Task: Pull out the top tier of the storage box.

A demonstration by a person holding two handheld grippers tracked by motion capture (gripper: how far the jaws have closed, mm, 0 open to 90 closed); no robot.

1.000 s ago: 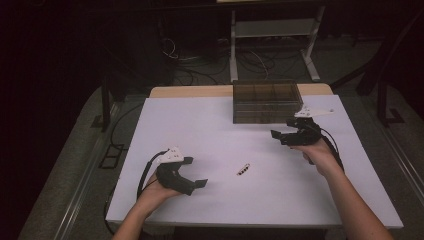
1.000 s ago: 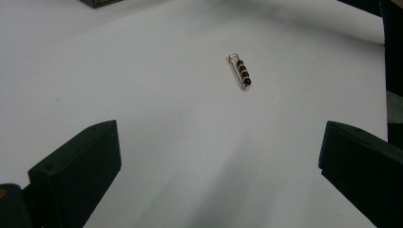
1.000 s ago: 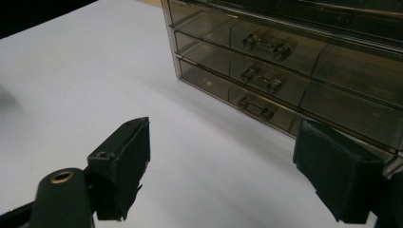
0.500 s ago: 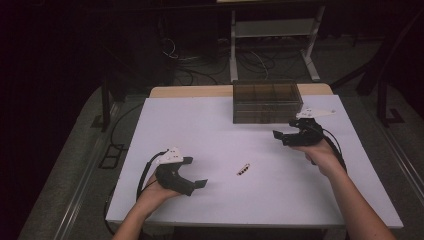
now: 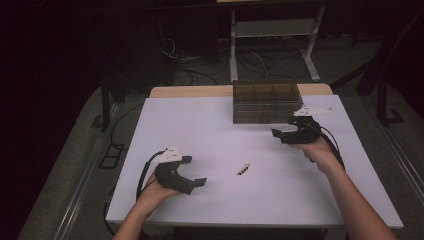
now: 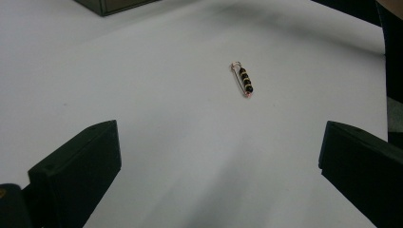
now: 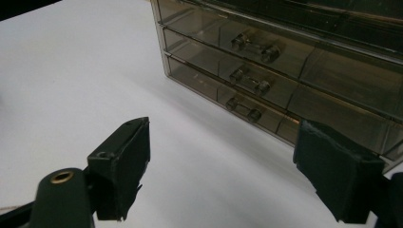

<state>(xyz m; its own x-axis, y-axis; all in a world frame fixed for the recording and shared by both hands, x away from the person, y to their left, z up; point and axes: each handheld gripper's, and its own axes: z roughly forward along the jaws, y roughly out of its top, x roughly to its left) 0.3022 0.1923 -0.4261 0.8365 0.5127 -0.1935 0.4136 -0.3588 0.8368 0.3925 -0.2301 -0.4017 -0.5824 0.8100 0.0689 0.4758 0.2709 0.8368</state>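
Observation:
A small safety pin with black and yellow beads lies on the white table, between the two grippers. My left gripper is open at the near left, jaws pointing right at the pin from a short way off. My right gripper is open at the far right, held just above the table, facing a smoky transparent drawer box. Its drawers with clear handles are shut. Neither gripper holds anything.
The drawer box stands at the table's far edge, right of centre. Beyond the table are a white metal rack, cables on the floor and dark surroundings. Bare white table surface lies around the pin.
My right gripper has drifted slightly nearer the drawer box. The left gripper and the pin have not moved.

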